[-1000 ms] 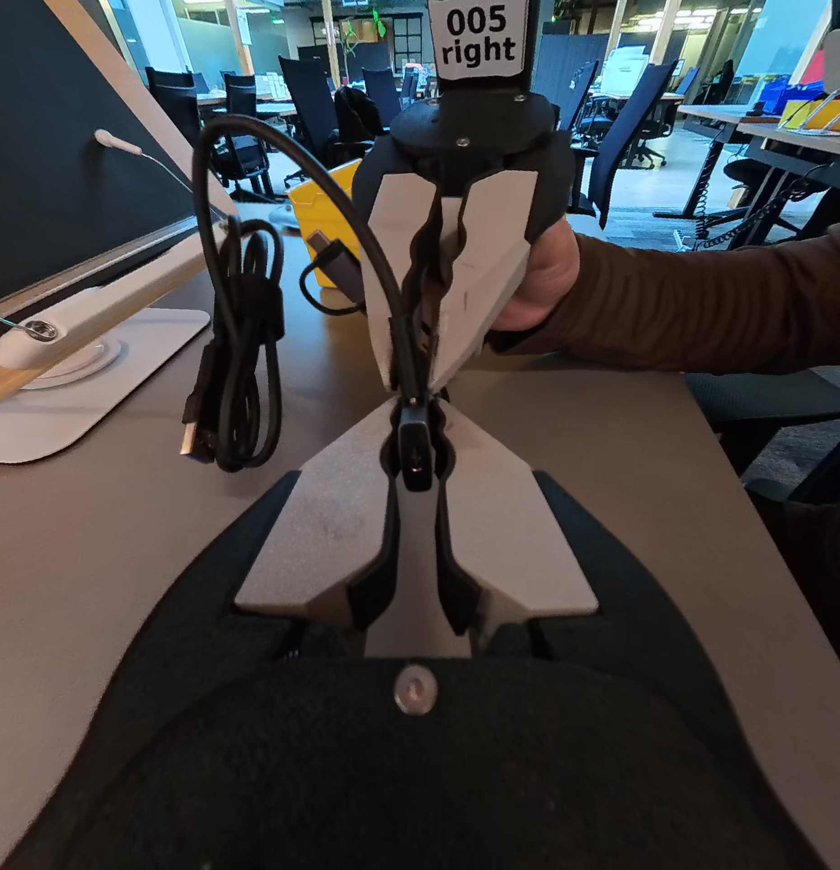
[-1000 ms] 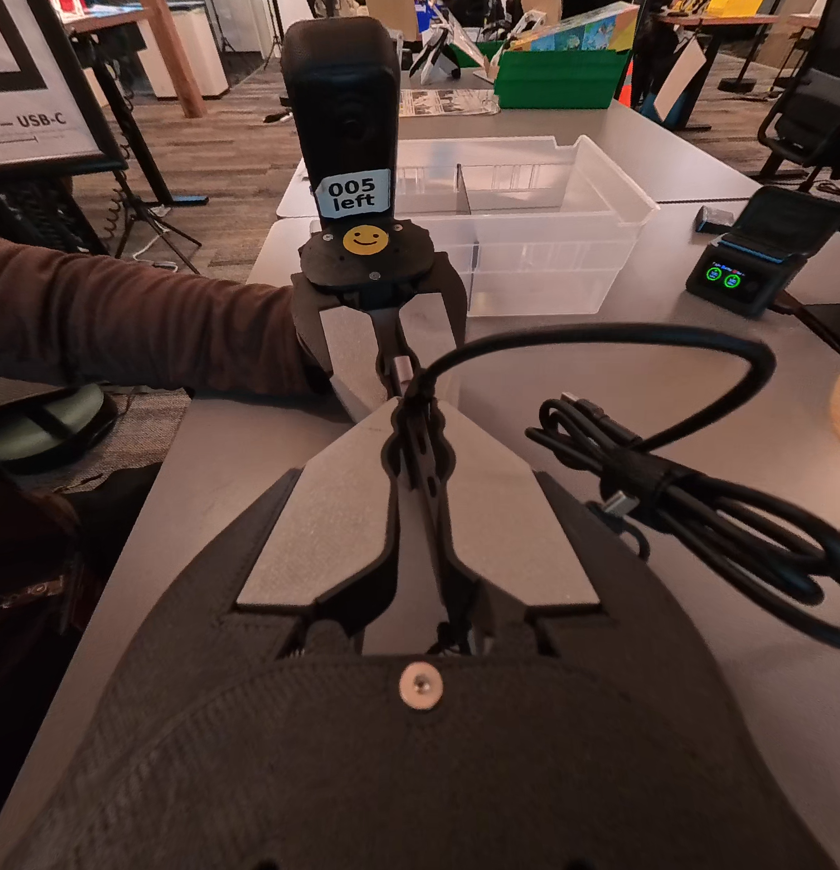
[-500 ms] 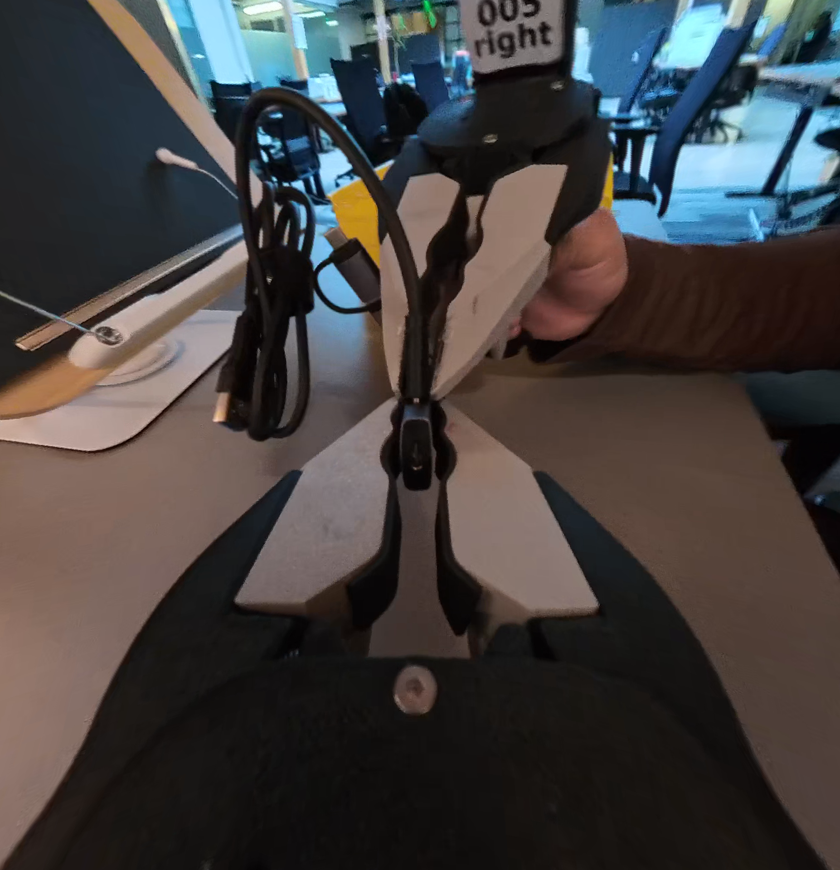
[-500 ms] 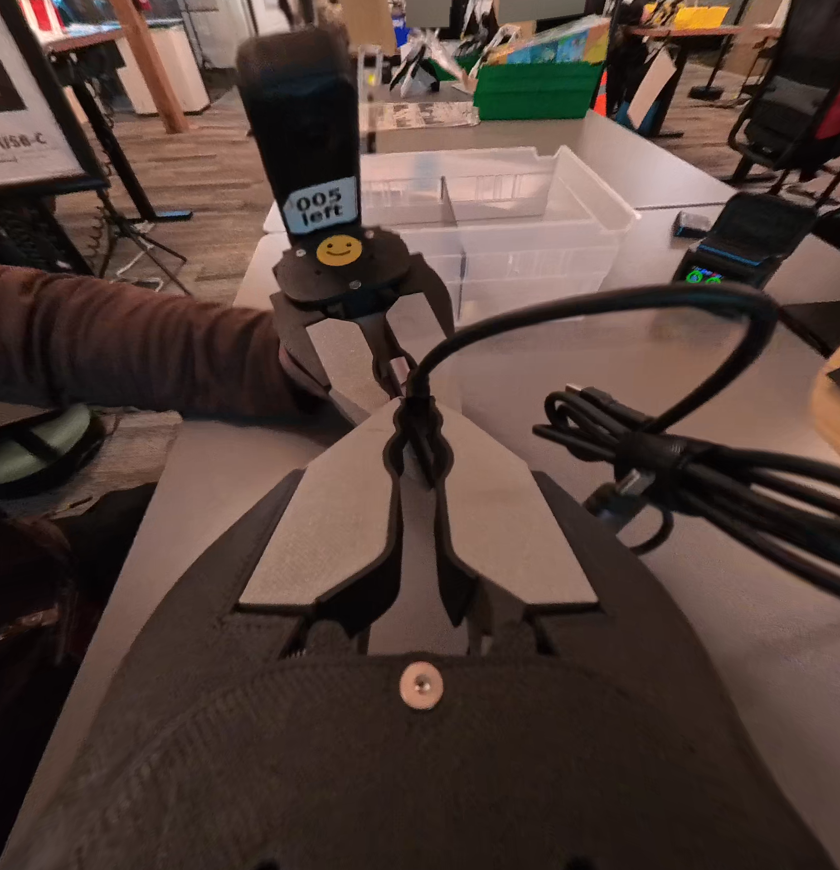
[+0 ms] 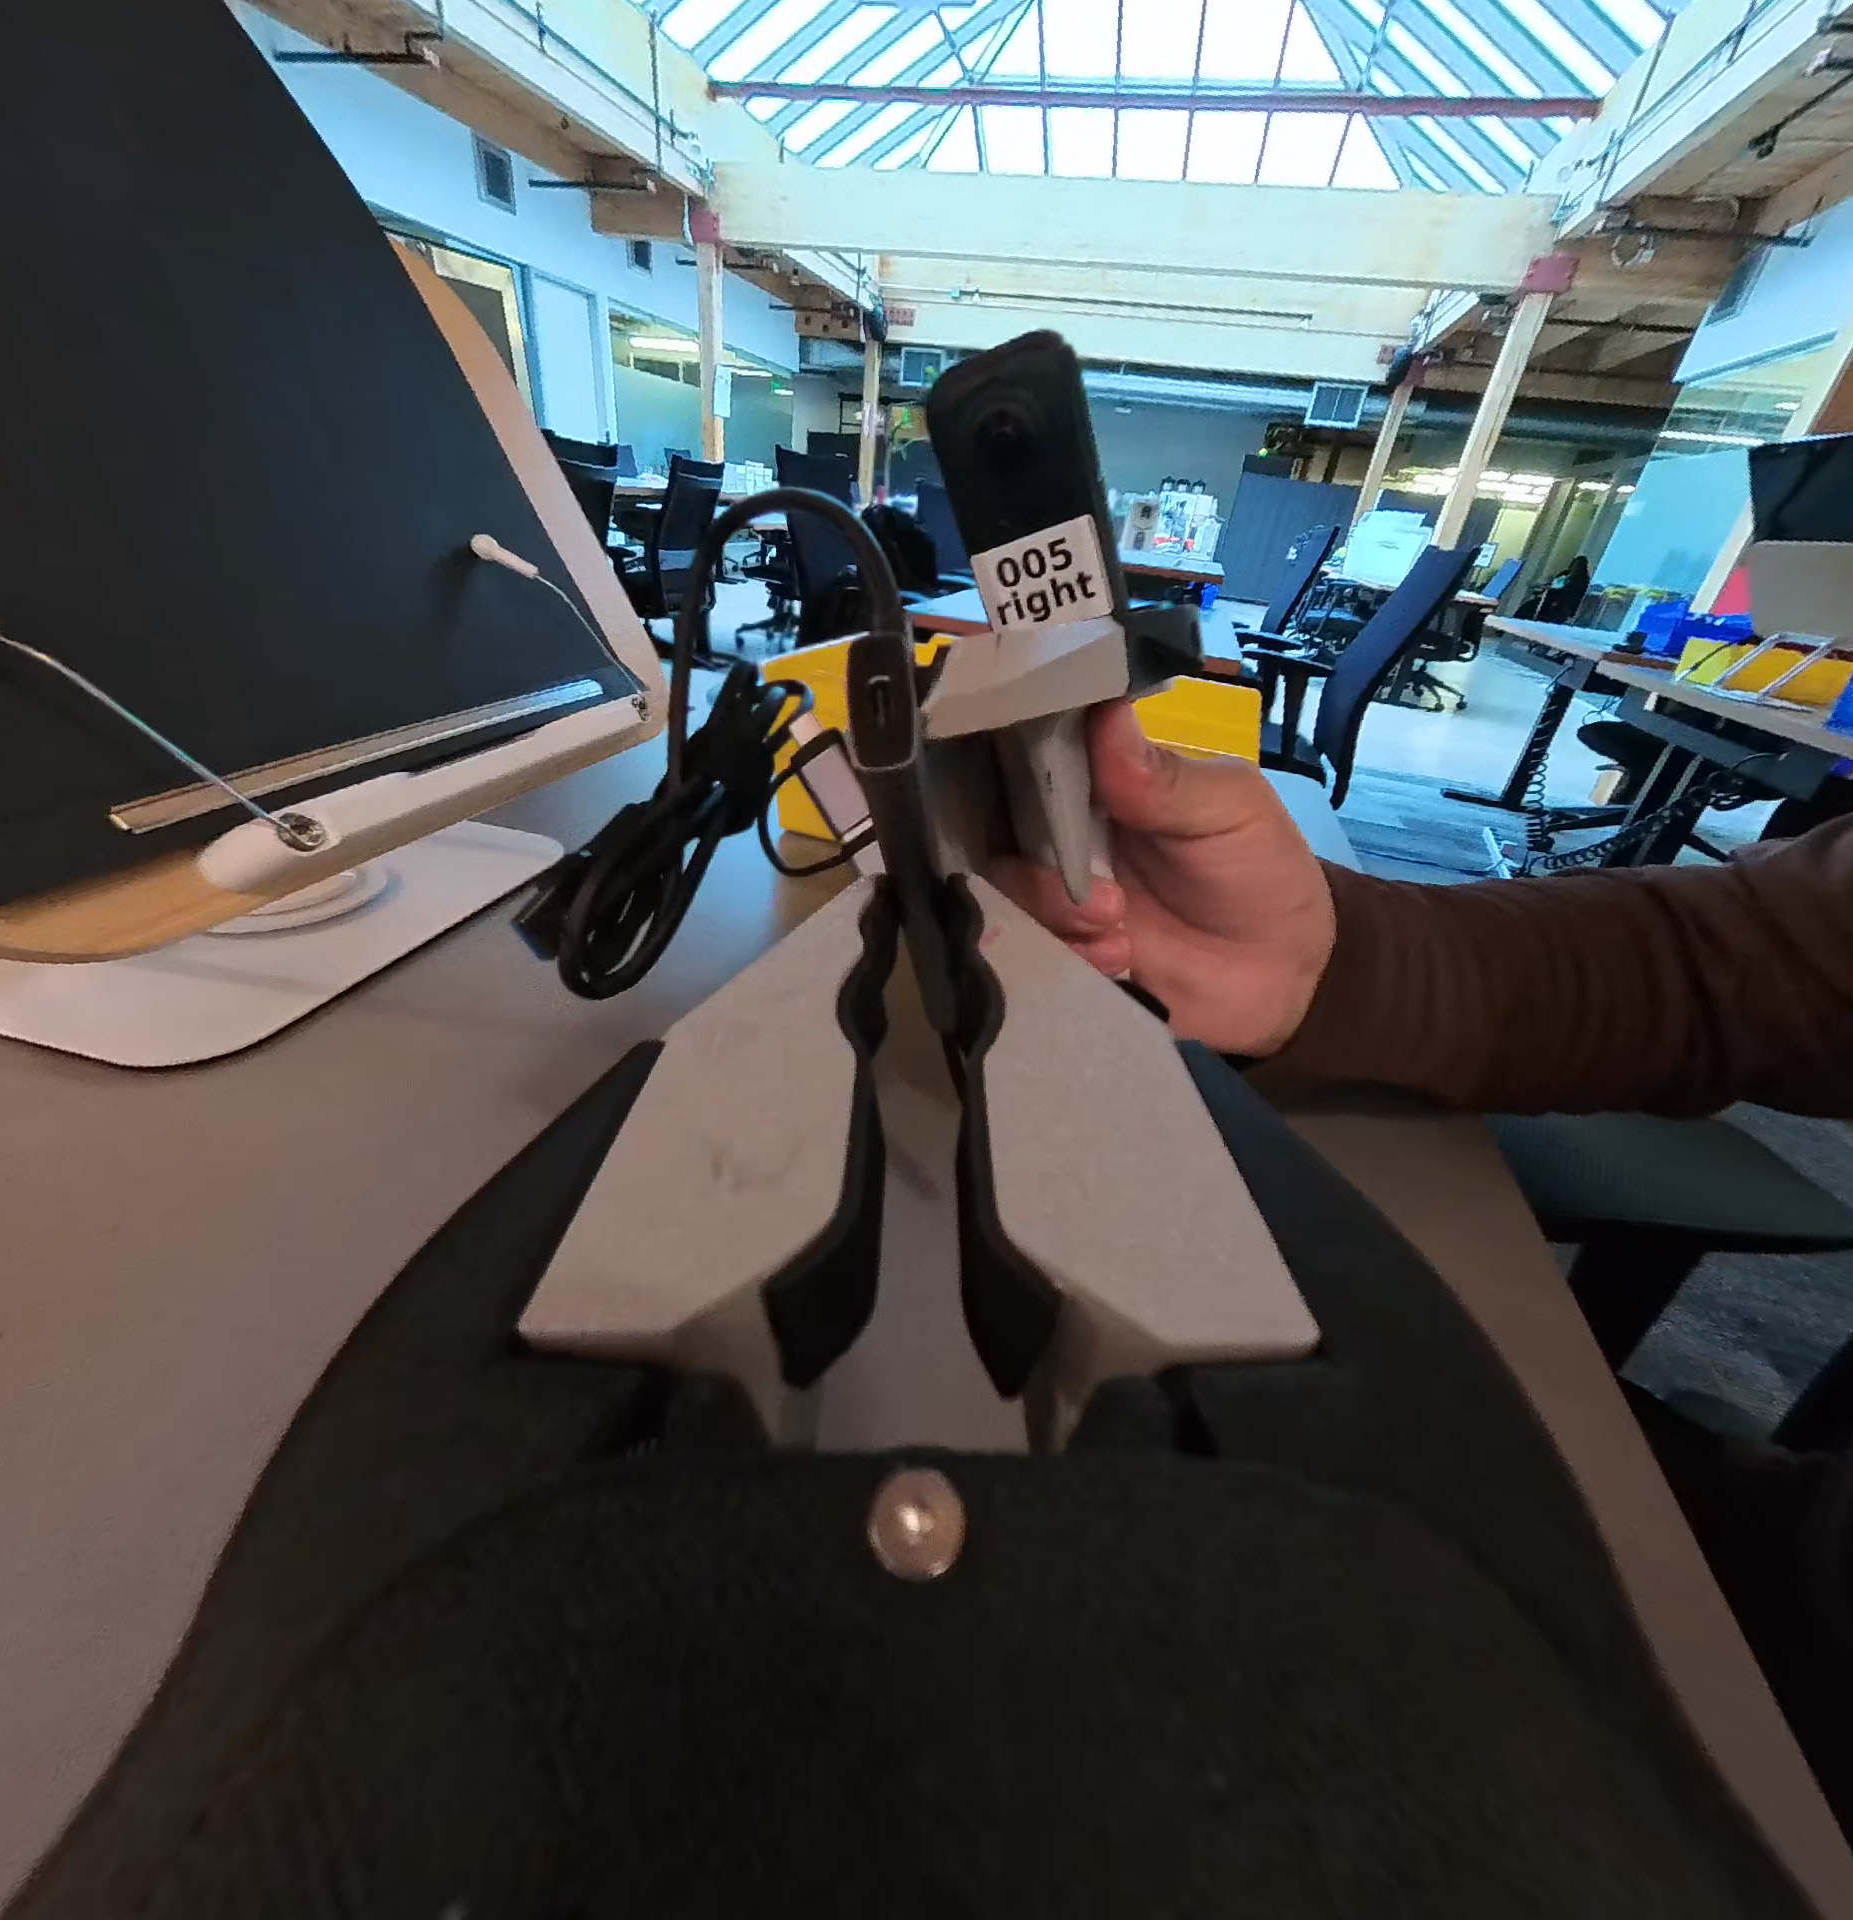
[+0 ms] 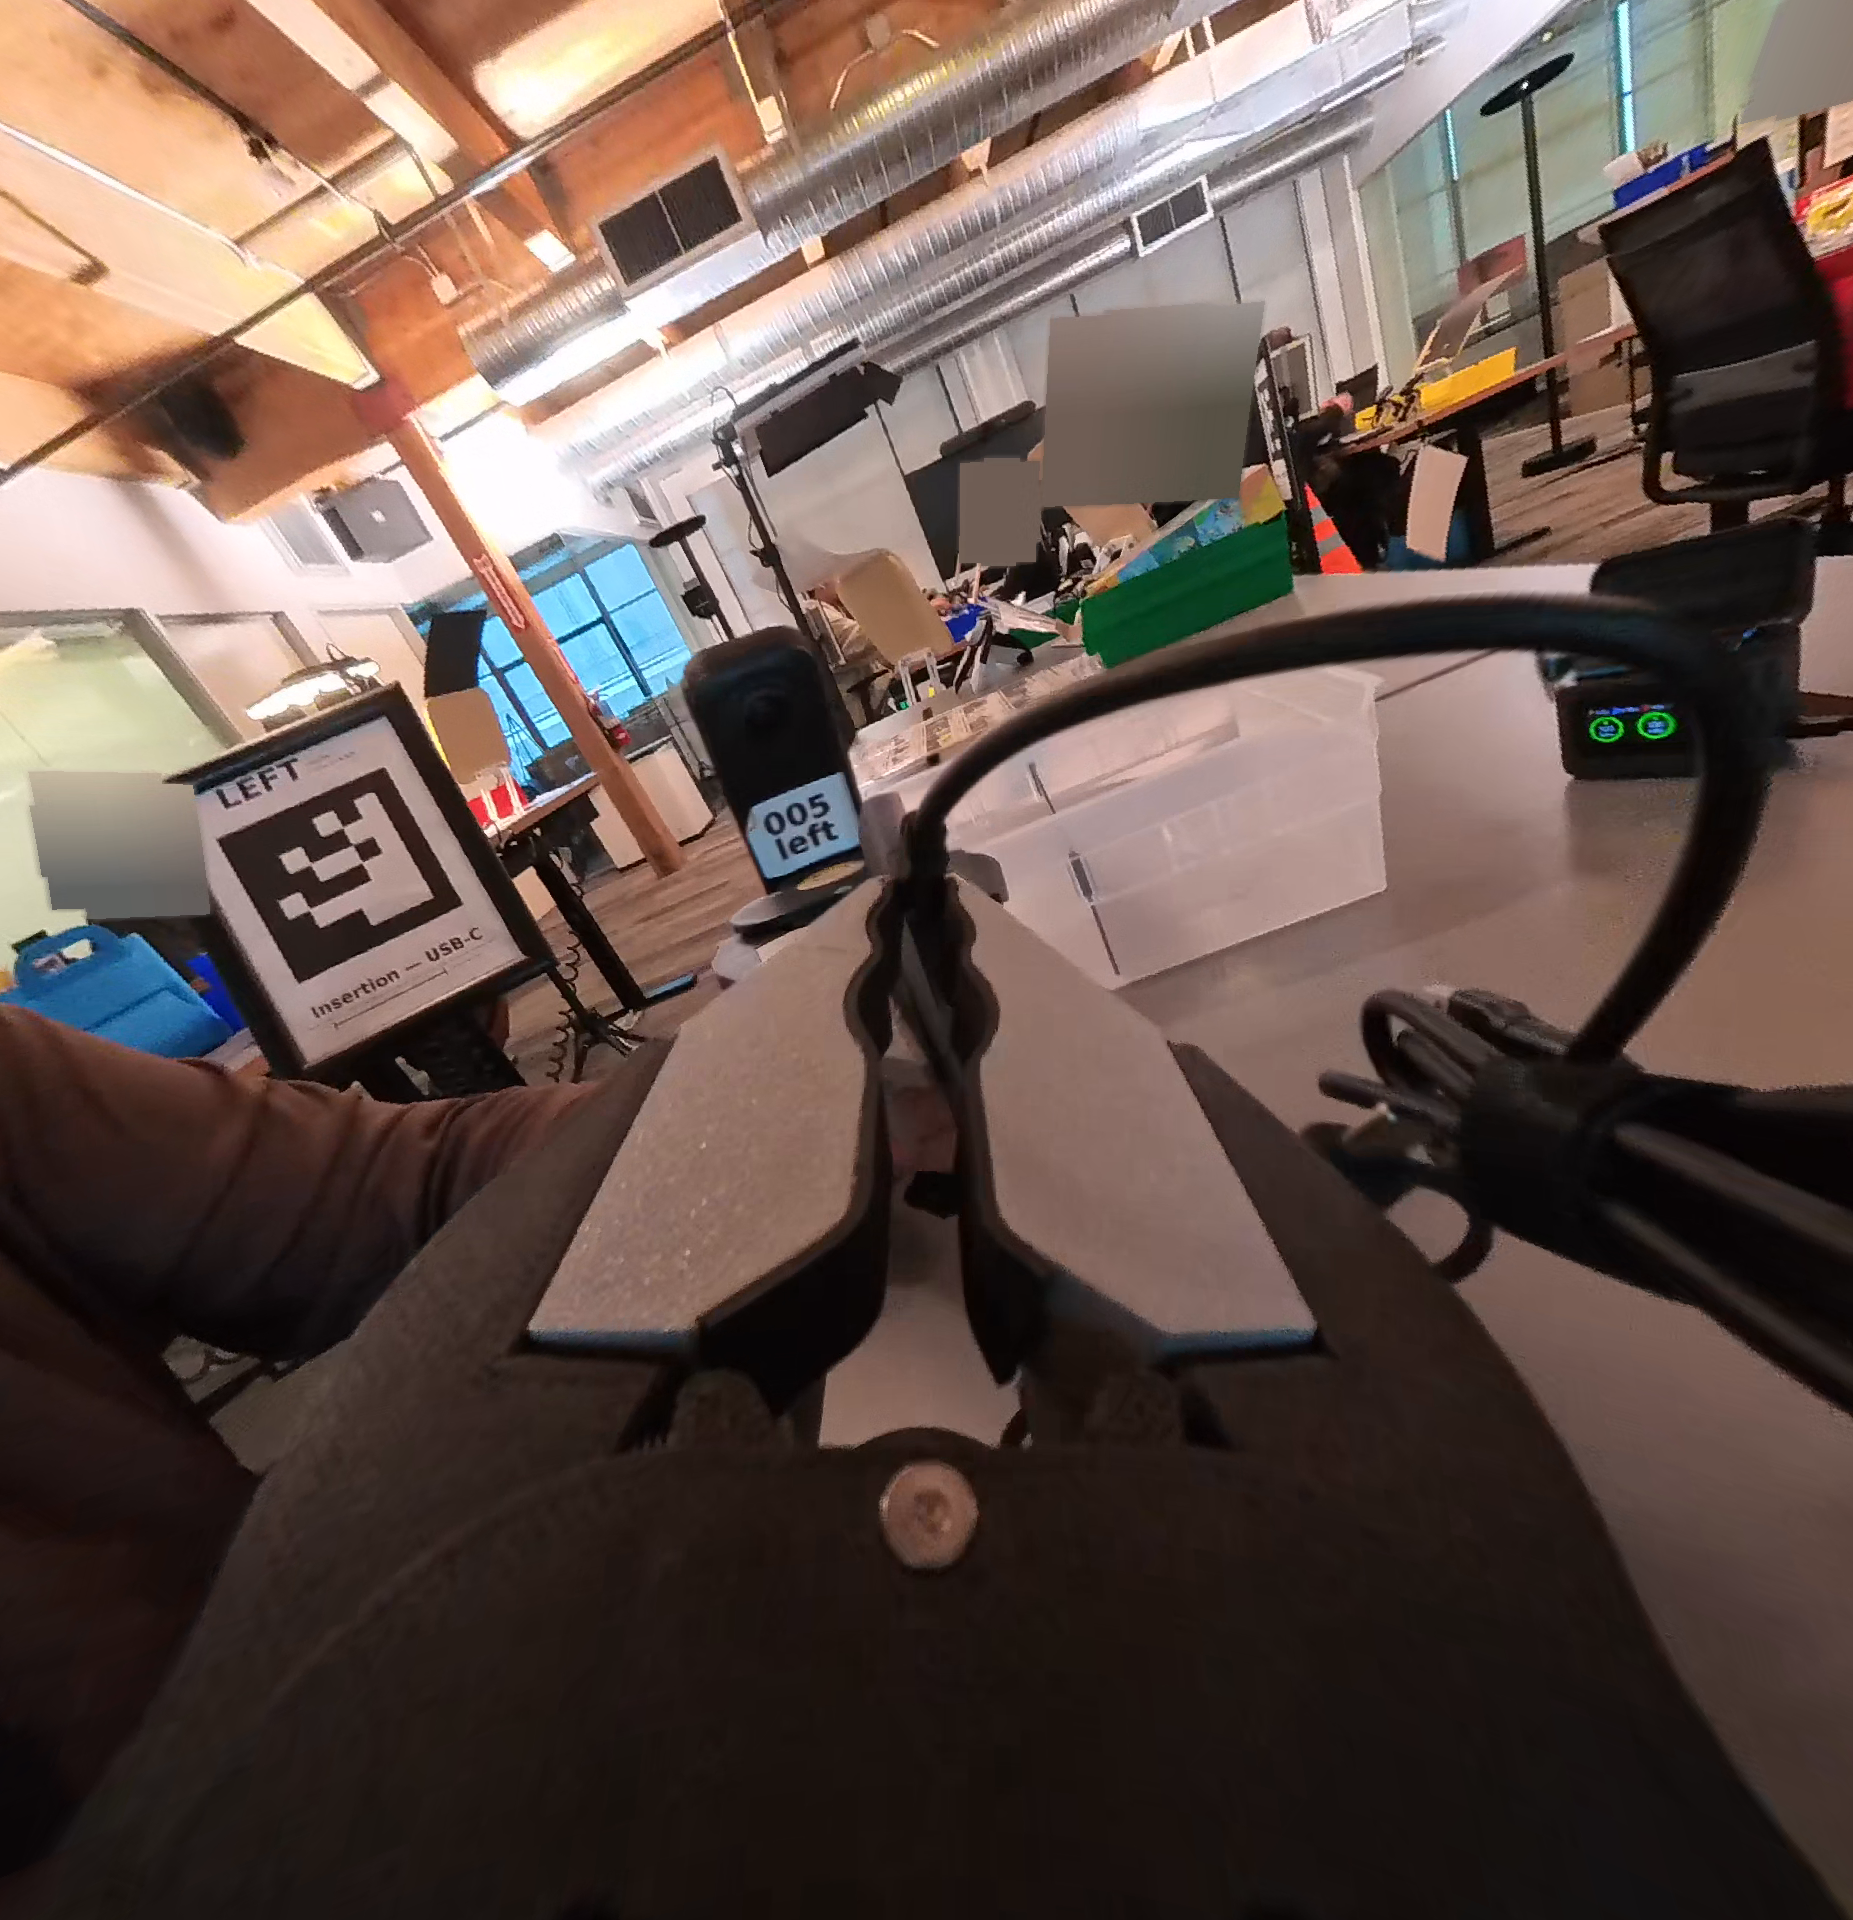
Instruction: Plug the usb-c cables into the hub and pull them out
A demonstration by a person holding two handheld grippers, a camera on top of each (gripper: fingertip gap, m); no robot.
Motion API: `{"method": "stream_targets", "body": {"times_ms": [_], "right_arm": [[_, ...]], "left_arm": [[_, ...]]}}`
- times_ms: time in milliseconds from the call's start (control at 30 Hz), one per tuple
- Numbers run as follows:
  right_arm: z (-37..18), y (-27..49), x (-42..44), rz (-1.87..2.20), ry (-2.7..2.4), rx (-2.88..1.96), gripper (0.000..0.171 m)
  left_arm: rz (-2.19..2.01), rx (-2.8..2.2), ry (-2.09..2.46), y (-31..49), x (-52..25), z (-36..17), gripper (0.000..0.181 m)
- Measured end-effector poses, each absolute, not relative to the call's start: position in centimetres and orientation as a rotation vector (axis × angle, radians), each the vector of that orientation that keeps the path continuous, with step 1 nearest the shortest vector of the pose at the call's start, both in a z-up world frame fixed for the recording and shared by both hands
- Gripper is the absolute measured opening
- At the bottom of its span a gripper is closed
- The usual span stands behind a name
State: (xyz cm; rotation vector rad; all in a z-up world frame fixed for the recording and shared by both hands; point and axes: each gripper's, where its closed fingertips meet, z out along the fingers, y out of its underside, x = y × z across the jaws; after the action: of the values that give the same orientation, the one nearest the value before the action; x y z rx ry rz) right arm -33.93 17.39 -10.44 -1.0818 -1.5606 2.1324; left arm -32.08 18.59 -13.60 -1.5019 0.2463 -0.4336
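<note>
My left gripper (image 5: 917,920) is shut on a slim dark hub (image 5: 886,727) that stands up out of its fingertips, one port facing me. A black USB-C cable runs from the hub's top, arcs left and hangs down to a strapped coil (image 5: 641,894). My right gripper (image 6: 922,925) is shut on the same cable just behind its plug. The cable loops up and right to the coil (image 6: 1545,1112). The two grippers face each other tip to tip, both tilted upward. A grey plug (image 5: 828,779) on a thin lead dangles beside the hub.
A wooden stand with a black board (image 5: 278,821) sits on a white base at the left. Yellow bins (image 5: 1202,717) stand behind the grippers. A clear plastic bin (image 6: 1213,831), a black device with a lit screen (image 6: 1628,727) and a framed marker sign (image 6: 350,873) lie beyond. My two grippers' fingertips are within a few centimetres of each other.
Both grippers have tilted upward together, still shut and still tip to tip. The views now take in the ceiling. The cable coil has swung with them.
</note>
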Motion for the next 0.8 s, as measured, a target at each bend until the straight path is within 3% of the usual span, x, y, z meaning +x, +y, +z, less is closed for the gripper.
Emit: {"method": "stream_targets", "body": {"times_ms": [533, 667, 800], "right_arm": [[-10.5, 16.0, -32.9, 2.120, -1.698, -0.930, 0.003], [-12.1, 16.6, -33.1, 1.904, -1.839, -0.968, 0.002], [-13.6, 19.4, -32.8, 1.429, -1.939, -0.925, 0.016]], "left_arm": [[-0.514, -1.420, 0.314, 17.8, -30.9, -12.2, 0.007], [-0.218, -1.518, 0.315, 18.2, -32.8, -13.1, 0.006], [0.140, -1.684, 0.375, 18.2, -35.6, -15.4, 0.007]]}}
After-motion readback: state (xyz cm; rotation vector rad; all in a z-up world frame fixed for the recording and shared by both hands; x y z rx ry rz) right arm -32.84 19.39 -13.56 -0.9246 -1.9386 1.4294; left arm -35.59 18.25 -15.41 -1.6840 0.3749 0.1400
